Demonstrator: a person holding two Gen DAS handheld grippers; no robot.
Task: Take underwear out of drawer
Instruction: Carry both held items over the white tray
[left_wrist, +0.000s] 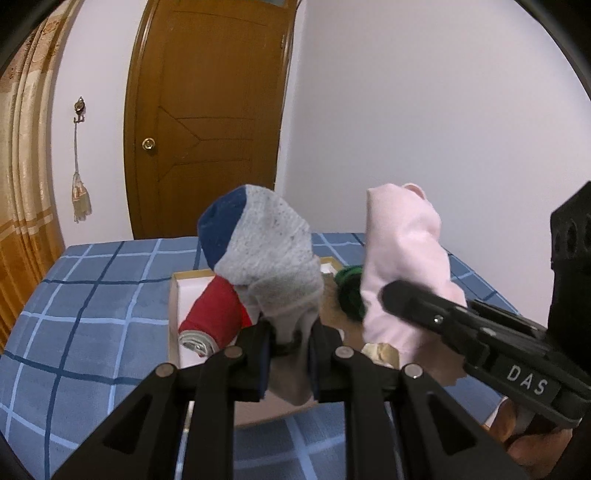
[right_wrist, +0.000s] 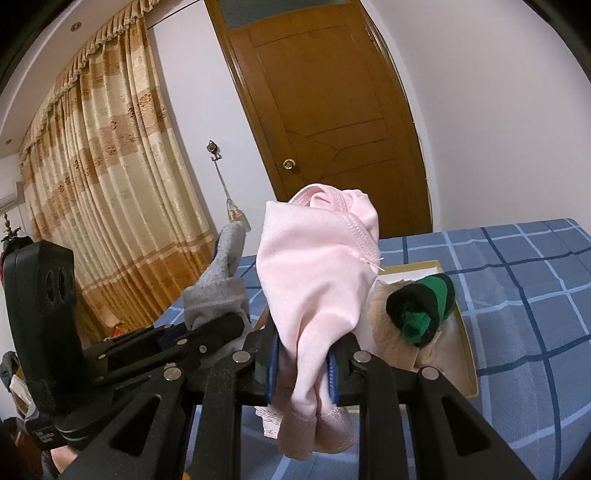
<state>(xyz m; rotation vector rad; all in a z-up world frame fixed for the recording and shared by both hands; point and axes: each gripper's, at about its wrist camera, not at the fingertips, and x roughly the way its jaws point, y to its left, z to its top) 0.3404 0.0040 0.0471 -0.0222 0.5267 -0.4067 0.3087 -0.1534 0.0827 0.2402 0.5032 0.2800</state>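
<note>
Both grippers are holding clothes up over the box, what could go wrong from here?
1. The left gripper pinches only the low end of the grey garment; it might slip out.
2. The pink underwear in the right gripper hangs close to the grey garment, so the two could tangle.
3. Loose folds may snag the green roll below.

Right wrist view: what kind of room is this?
Most likely a bedroom. A bed with a blue checked cover fills the foreground, long beige patterned curtains hang at the left, and a brown wooden door with a round knob stands behind.
</note>
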